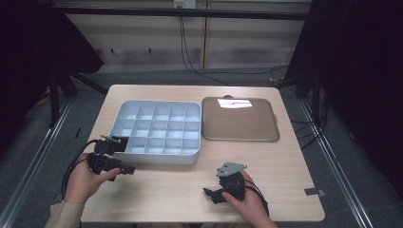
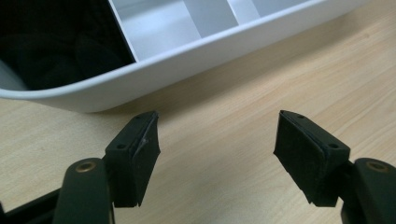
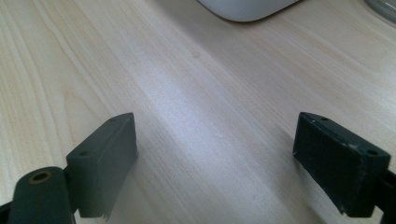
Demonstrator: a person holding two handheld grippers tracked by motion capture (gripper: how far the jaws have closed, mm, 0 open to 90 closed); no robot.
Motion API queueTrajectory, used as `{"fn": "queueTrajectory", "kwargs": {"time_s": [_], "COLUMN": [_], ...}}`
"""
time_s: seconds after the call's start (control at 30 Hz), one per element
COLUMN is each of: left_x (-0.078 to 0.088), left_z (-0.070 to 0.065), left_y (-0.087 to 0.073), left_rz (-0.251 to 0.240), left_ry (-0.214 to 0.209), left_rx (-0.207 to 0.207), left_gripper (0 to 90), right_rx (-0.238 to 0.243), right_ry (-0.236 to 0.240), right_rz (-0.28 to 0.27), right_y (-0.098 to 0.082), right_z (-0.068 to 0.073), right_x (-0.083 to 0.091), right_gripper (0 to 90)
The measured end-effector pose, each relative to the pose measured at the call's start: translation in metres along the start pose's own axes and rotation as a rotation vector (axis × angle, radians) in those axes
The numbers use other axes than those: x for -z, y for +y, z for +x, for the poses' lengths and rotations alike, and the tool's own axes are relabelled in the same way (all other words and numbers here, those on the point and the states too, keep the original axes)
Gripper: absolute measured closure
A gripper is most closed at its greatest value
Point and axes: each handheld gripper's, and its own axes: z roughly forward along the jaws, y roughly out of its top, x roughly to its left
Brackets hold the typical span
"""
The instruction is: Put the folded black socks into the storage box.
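Observation:
A white compartment tray (image 1: 157,130) lies on the wooden table (image 1: 266,166), with a flat brown lid (image 1: 240,118) to its right. My left gripper (image 1: 116,164) is held low at the tray's near left corner. Its jaws stand open in the left gripper view (image 2: 215,126), over bare wood with nothing between them, and the tray's white rim (image 2: 196,51) runs just ahead. One corner compartment (image 2: 51,51) looks dark, and I cannot tell what is in it. My right gripper (image 1: 214,192) rests near the front edge, open (image 3: 215,123) over bare wood.
Most of the tray's compartments look white and bare. Dark curtains flank the table on both sides. Cables hang down the back wall and run across the floor behind the table. A small grey tab (image 1: 314,192) lies near the table's front right corner.

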Motion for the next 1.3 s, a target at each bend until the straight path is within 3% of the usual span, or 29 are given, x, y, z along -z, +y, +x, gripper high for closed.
{"fn": "queueTrajectory", "kwargs": {"time_s": [0.17,0.43,0.63,0.93,1.17,1.3], "left_x": [-0.007,-0.02,-0.026,-0.036,-0.041,-0.043], "left_z": [-0.001,0.0,0.002,0.004,0.0,-0.001], "left_y": [-0.004,-0.013,-0.018,-0.025,-0.03,-0.033], "left_rz": [-0.024,-0.013,-0.04,-0.034,-0.061,-0.067], "left_ry": [-0.009,-0.015,-0.009,-0.01,0.024,0.024], "left_rx": [-0.001,-0.015,-0.05,-0.076,-0.156,-0.165], "left_gripper": [30.4,30.2,29.5,29.1,28.1,26.3], "right_rx": [0.001,0.0,0.0,-0.001,-0.001,-0.002], "right_ry": [0.0,0.0,0.0,0.0,0.0,0.0], "right_rz": [0.0,0.0,0.0,-0.002,-0.002,0.0], "right_y": [0.0,0.0,0.0,0.0,0.0,0.0], "right_z": [0.0,0.0,0.0,0.0,0.0,0.0], "right_x": [0.0,0.0,0.0,0.0,0.0,0.0], "right_gripper": [13.0,13.0,13.0,13.0,13.0,13.0]}}
